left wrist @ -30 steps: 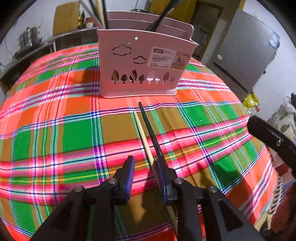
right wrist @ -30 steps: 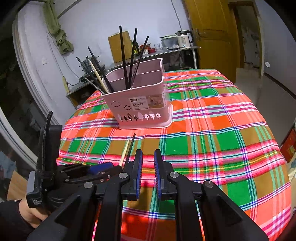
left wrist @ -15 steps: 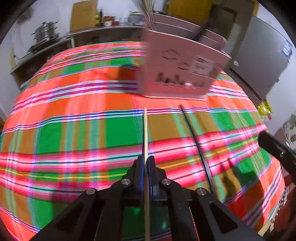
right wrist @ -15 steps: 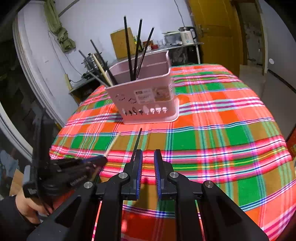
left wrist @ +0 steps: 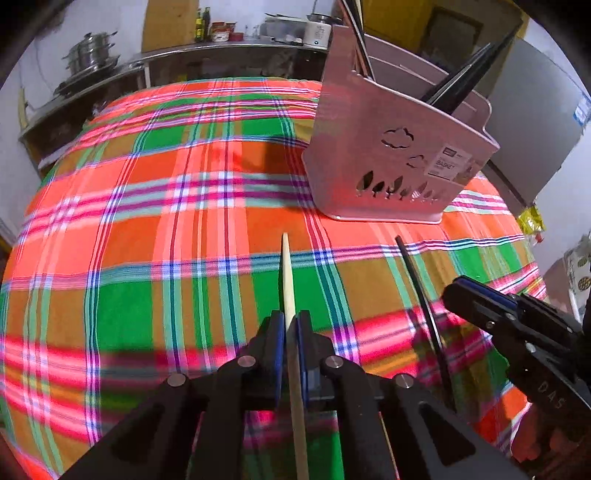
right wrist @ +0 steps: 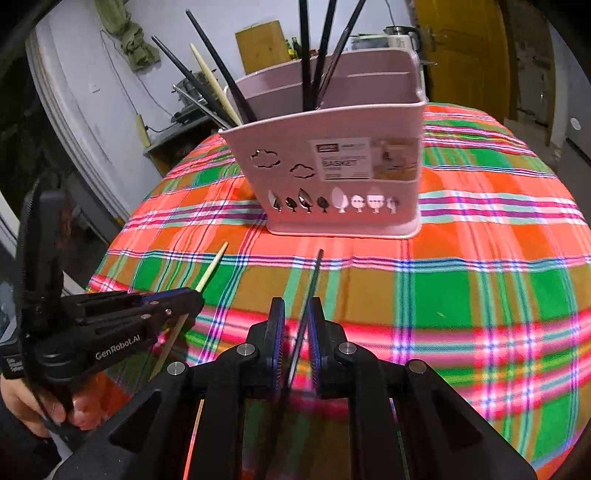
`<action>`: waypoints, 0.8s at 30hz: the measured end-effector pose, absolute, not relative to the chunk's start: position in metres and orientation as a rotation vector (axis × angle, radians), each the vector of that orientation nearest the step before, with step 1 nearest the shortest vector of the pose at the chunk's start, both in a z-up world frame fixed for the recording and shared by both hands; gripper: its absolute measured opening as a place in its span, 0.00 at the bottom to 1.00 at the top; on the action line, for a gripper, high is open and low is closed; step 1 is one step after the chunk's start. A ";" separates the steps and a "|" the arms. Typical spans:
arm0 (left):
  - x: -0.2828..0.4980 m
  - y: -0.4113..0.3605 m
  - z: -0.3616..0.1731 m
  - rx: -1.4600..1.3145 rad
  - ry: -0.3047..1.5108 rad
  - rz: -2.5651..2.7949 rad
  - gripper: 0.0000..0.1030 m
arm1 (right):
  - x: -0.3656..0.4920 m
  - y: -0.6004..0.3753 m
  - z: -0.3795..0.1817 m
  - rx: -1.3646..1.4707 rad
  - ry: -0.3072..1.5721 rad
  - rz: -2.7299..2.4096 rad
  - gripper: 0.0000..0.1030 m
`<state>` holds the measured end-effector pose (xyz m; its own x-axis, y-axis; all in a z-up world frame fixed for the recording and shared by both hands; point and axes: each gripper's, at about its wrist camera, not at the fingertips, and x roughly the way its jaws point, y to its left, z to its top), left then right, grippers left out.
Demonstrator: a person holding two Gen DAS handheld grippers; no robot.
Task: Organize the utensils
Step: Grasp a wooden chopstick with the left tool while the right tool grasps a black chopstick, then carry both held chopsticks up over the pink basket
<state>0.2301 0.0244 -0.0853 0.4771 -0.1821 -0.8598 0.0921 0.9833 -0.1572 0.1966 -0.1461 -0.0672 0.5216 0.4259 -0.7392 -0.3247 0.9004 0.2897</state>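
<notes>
My left gripper is shut on a pale wooden chopstick, whose tip points over the plaid tablecloth. To its right a black chopstick lies on the cloth. My right gripper reaches over the black chopstick, which runs between its narrowly parted jaws; the pads stand off it. The left gripper with the wooden chopstick shows at left, held by a hand. The right gripper enters at the right edge. Behind stands the pink basket holding several chopsticks.
The round table drops away at its edges on all sides. Beyond it stand a counter with steel pots, a kettle, a yellow door and a grey fridge.
The left gripper has shut on the wooden chopstick and drawn it left, apart from the black one. The right gripper has moved forward and down, so the black chopstick now lies between its jaws.
</notes>
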 end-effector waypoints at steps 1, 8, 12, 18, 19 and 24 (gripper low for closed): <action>0.232 0.024 -0.086 -0.093 1.061 -0.169 0.06 | 0.201 -0.143 -0.069 0.115 0.925 0.450 0.12; 0.244 0.019 -0.088 -0.032 1.043 -0.205 0.07 | 0.219 -0.132 -0.083 0.078 0.975 0.421 0.12; 0.250 0.017 -0.089 -0.015 1.042 -0.216 0.07 | 0.223 -0.128 -0.087 0.061 0.989 0.403 0.12; 0.253 0.009 -0.088 0.033 1.044 -0.217 0.07 | 0.228 -0.123 -0.086 0.033 1.000 0.387 0.09; 0.253 0.009 -0.088 0.028 1.045 -0.217 0.06 | 0.228 -0.123 -0.085 0.026 1.000 0.385 0.07; 0.250 0.012 -0.085 -0.025 1.047 -0.230 0.04 | 0.224 -0.126 -0.080 0.041 0.998 0.398 0.06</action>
